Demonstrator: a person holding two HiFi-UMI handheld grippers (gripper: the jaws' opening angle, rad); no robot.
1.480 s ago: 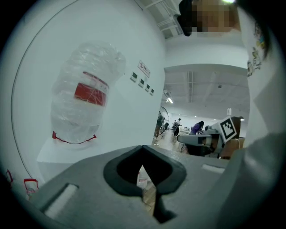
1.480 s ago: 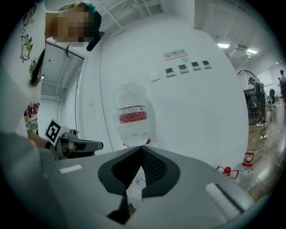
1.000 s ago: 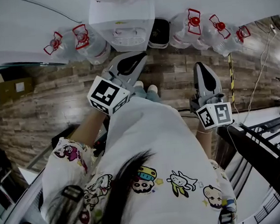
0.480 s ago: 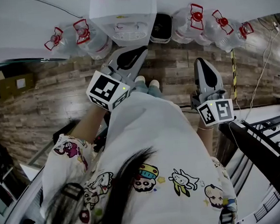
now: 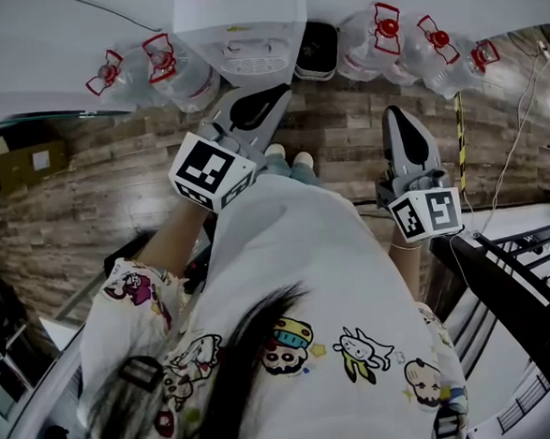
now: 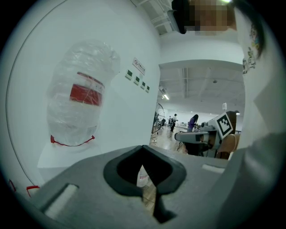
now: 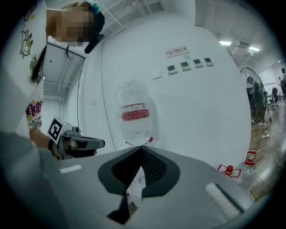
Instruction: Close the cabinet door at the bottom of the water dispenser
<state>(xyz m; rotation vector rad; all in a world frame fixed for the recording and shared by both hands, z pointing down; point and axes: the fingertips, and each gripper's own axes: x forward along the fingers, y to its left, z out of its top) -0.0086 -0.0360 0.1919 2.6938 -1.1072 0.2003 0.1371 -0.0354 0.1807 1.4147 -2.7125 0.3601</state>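
Both jaws are pressed together, nothing pinched: left gripper (image 5: 278,92) and right gripper (image 5: 393,114) just hang in the air out front. The water dispenser (image 5: 241,33) stands against the wall (image 5: 46,33) dead ahead, the left gripper's tip near its front; can't see its bottom cabinet door from here. Spare jugs (image 5: 166,76) crowd it on both sides, and wood floor (image 5: 86,199) stretches open to the left.
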